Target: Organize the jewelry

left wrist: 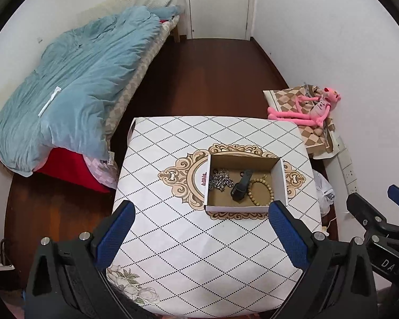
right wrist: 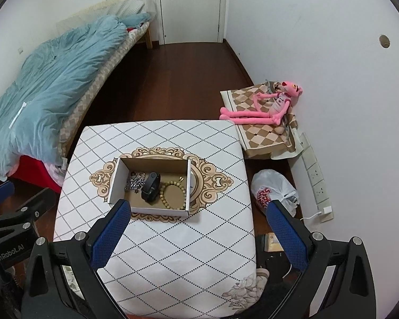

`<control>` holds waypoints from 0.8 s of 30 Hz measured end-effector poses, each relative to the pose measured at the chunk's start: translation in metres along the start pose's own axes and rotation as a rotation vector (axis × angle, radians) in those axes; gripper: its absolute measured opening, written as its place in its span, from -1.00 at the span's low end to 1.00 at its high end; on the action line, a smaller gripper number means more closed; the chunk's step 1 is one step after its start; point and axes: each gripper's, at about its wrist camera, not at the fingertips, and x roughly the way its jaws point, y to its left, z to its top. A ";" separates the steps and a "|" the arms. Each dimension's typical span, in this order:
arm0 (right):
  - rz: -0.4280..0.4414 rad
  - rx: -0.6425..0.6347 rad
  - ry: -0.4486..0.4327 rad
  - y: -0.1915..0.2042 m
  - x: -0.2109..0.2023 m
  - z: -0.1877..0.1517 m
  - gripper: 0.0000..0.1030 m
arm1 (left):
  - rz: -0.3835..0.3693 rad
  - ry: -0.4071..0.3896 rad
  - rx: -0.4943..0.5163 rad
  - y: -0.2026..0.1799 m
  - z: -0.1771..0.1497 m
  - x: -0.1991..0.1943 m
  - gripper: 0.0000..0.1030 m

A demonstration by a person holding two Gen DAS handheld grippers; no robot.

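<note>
Both tools are spread wide and holding nothing: the left tool [left wrist: 199,228] hangs over the near half of the worktop [left wrist: 173,252], and the right tool [right wrist: 199,226] sits beside it, its left finger overlapping the near corner of the cardboard box [right wrist: 114,180] in that view.

All the jewelry I can see is already in that open box, in the middle of the worktop: a tangled silver chain [left wrist: 220,178] on the left, a black band watch [left wrist: 240,186] in the middle, and a wooden bead bracelet [left wrist: 260,190] on the right, touching or nearly touching the watch.

What could go wrong, imo: everything's bunched close, so reaching for one piece could snag a neighbour, and the chain looks likely to catch. The box looks light, so a bump on its wall might slide it.

Further out there's a bed with a blue duvet [left wrist: 79,79], a pink plush toy [right wrist: 266,106] by the wall, and a plastic bag [right wrist: 274,191] on the floor.
</note>
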 end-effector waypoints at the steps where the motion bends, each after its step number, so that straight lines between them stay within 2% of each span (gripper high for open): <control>1: -0.002 -0.001 0.002 0.000 0.001 0.001 1.00 | 0.002 0.004 -0.001 0.000 0.000 0.001 0.98; 24: -0.012 -0.025 0.031 0.006 0.008 0.000 1.00 | 0.019 0.018 -0.026 0.014 -0.005 0.010 0.98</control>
